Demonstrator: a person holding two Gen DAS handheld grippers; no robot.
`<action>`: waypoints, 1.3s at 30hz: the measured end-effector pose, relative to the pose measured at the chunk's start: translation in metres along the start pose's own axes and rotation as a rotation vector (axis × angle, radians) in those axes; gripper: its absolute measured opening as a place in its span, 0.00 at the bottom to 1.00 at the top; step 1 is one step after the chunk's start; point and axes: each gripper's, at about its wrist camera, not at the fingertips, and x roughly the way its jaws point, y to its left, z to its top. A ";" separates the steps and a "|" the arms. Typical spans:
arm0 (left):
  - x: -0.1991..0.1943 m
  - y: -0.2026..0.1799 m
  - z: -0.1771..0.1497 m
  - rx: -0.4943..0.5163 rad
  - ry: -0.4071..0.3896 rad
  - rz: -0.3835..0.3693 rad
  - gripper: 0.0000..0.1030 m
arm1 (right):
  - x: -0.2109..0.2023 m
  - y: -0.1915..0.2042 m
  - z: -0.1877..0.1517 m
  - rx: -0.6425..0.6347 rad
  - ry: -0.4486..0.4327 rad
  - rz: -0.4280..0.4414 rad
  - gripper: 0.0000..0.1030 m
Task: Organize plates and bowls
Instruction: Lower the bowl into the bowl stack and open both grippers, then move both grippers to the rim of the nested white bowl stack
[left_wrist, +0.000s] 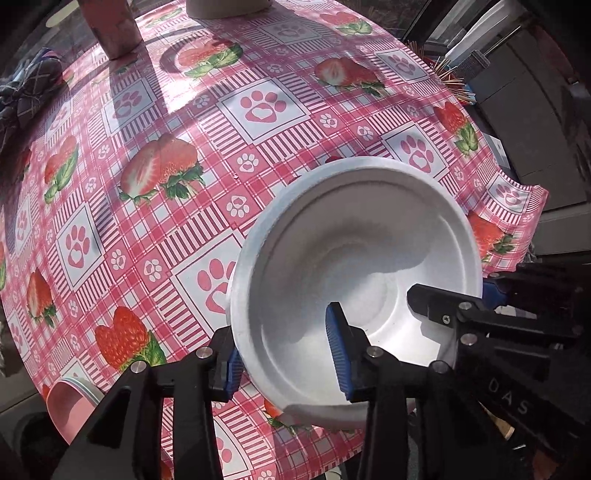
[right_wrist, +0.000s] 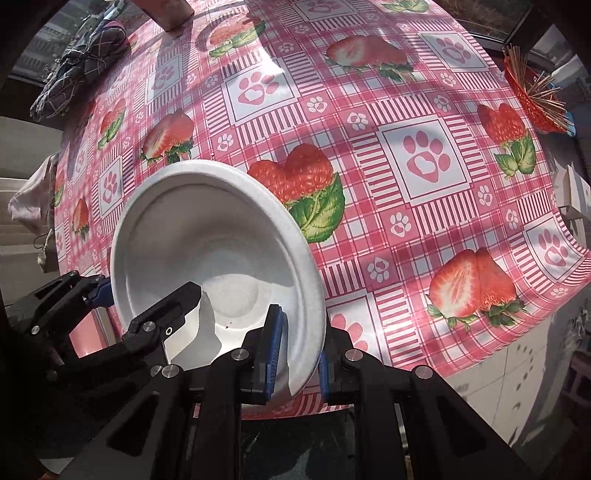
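A white foam bowl (left_wrist: 343, 236) hangs tilted over the pink strawberry tablecloth (left_wrist: 155, 122), near the table's front edge. My left gripper (left_wrist: 280, 325) straddles the bowl's near-left rim. One blue pad sits outside the wall and the other stands well inside the bowl, so the jaws are open and not pinching. My right gripper (right_wrist: 299, 343) is shut on the white bowl's (right_wrist: 210, 229) rim at its near-right side. Each gripper also shows in the other's view: the right gripper (left_wrist: 454, 295) and the left gripper (right_wrist: 146, 291). A pink bowl (left_wrist: 70, 402) lies at the table's near-left edge.
A pinkish cup (left_wrist: 118, 29) and a pale container (left_wrist: 225, 7) stand at the far side. A dark checked cloth (right_wrist: 81, 59) lies at the far left. A red basket of sticks (right_wrist: 535, 99) sits at the right edge. The tablecloth corner (left_wrist: 517, 199) hangs off the table.
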 end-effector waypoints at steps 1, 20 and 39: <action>0.001 0.001 0.000 -0.004 -0.001 0.002 0.42 | 0.003 0.000 0.001 -0.001 0.003 0.000 0.18; -0.024 0.010 0.000 -0.008 -0.090 0.070 0.54 | -0.011 -0.016 -0.001 0.046 -0.049 0.001 0.69; -0.074 0.003 -0.033 0.157 -0.115 0.078 0.96 | -0.052 0.000 -0.014 0.098 -0.167 -0.007 0.99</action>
